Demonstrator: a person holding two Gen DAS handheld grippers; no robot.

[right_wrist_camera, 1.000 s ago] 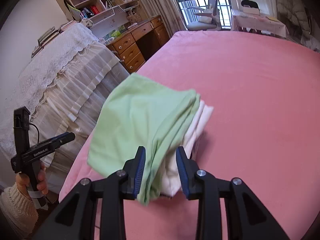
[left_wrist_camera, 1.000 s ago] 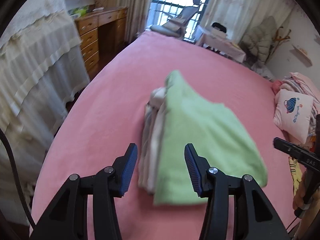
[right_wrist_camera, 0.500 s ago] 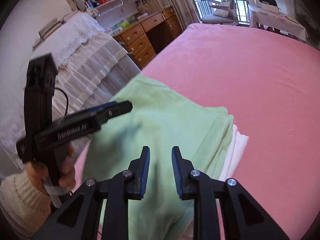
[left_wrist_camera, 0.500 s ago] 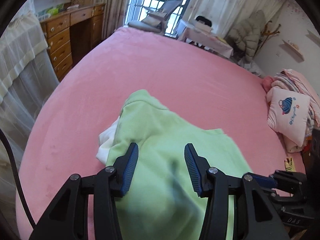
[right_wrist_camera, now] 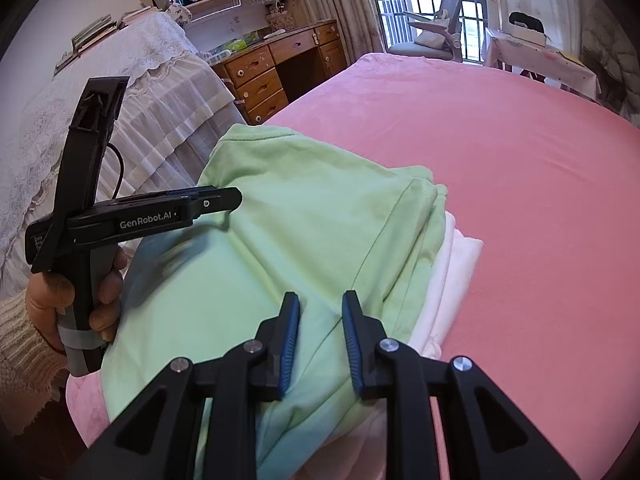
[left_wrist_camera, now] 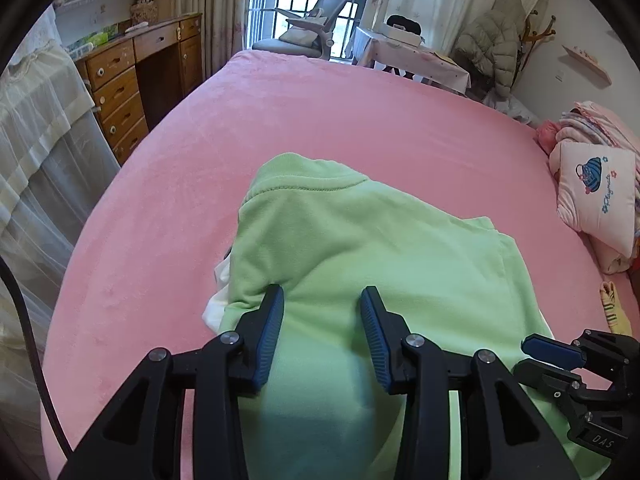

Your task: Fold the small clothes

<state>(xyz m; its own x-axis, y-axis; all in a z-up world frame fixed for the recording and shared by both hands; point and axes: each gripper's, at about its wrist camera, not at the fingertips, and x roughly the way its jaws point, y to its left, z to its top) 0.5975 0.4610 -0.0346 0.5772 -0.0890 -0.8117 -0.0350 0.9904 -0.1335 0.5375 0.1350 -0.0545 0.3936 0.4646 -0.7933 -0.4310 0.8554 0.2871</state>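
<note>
A folded light green garment (left_wrist_camera: 360,248) tops a small stack, with white clothes (left_wrist_camera: 216,304) showing under its edge, on the pink bed (left_wrist_camera: 320,120). My left gripper (left_wrist_camera: 323,294) is low over the near part of the green garment. Its jaws are closing, the cloth lies under and between the fingers, and the pads stand apart from it. My right gripper (right_wrist_camera: 321,297) hovers over the same green garment (right_wrist_camera: 312,208) near the white layers (right_wrist_camera: 452,264). Its jaws stand narrowly apart with no fold pinched. Each gripper shows in the other's view: left gripper (right_wrist_camera: 234,200), right gripper (left_wrist_camera: 536,350).
A white cushion with a blue print (left_wrist_camera: 596,192) and a heap of pink clothes (left_wrist_camera: 592,124) lie at the bed's right side, and a striped sock (left_wrist_camera: 612,308) lies below them. A wooden desk (left_wrist_camera: 120,80) and lace-covered furniture (right_wrist_camera: 120,100) stand to the left. A hand (right_wrist_camera: 60,300) holds the left gripper.
Both grippers have come down close over the stack, which now fills the lower part of each view. The right jaws have narrowed, and the left jaws are slightly narrower than before.
</note>
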